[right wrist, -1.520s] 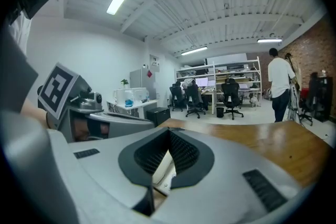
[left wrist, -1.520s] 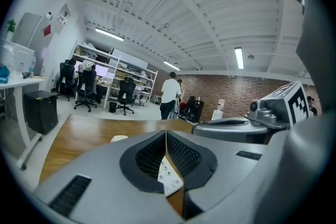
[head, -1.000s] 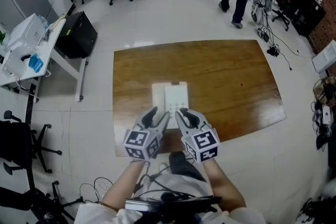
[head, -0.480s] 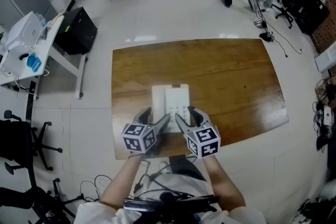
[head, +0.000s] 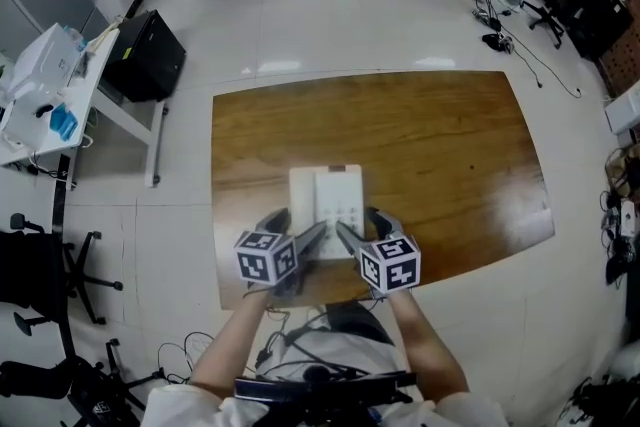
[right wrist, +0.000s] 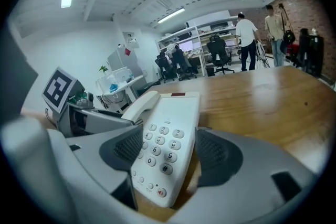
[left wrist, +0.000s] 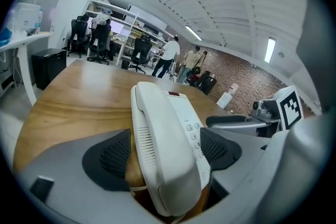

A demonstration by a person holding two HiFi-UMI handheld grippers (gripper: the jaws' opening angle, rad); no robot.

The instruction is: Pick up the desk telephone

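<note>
Nearest, low in the head view, the left gripper (head: 298,233) and right gripper (head: 362,227) have just been opening their jaws, now spread astride the near end of the phone (head: 325,193), not pinching it. It lies mid-frame on the table (head: 440,145).

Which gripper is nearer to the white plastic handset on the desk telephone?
Left. The left gripper, jaws just opened wider, straddles the handset; the right gripper, jaws also just opened, straddles the keypad beside it.

left gripper (head: 300,224), right gripper (head: 358,221): grey fingers (left wrist: 58,168), black gridded pads (left wrist: 113,155), black-white marker cubes (head: 266,258); white shirt (head: 195,405).
</note>
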